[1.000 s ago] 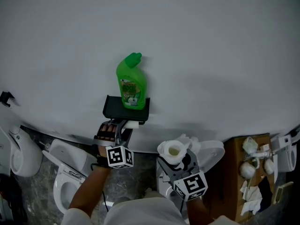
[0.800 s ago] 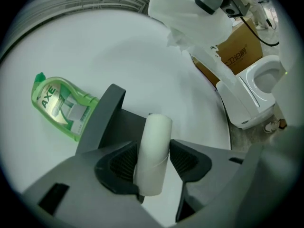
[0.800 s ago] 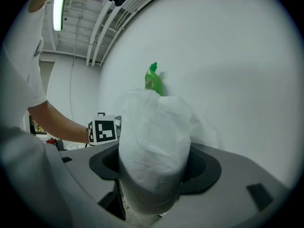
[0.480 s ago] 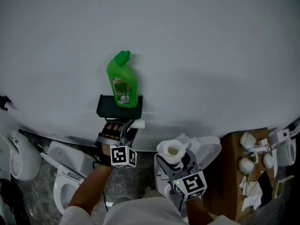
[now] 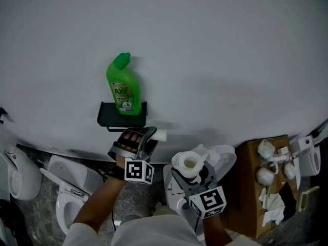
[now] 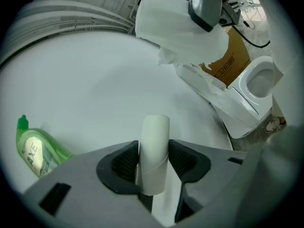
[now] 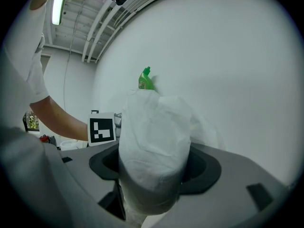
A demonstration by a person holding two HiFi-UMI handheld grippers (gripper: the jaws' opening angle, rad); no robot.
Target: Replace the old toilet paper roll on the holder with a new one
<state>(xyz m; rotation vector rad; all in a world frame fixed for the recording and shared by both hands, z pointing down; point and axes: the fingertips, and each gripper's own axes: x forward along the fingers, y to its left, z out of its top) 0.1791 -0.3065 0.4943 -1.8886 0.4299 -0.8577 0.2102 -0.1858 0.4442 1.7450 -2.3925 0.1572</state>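
Observation:
A black wall holder (image 5: 122,116) carries a green cleaner bottle (image 5: 123,86) on its shelf. My left gripper (image 5: 146,137) is just below and right of the holder. Its jaws are closing, and the pads press on an empty cardboard tube (image 5: 160,135) that sticks out to the right, clear of the holder. In the left gripper view the tube (image 6: 154,148) stands upright between the pads of the left gripper (image 6: 154,164). My right gripper (image 5: 193,172) is shut on a full white toilet paper roll (image 5: 189,163), lower right. That roll (image 7: 154,146) fills the right gripper (image 7: 154,170).
White toilets stand below, one (image 5: 66,199) at the left and one (image 5: 225,160) under the right gripper. A brown cardboard box (image 5: 256,199) with white items is at the right. The pale wall (image 5: 215,60) fills the upper view. The green bottle (image 6: 35,148) shows left of the tube.
My left gripper has drawn right and away from the holder, taking the cardboard tube with it. The right gripper with the full roll has barely shifted.

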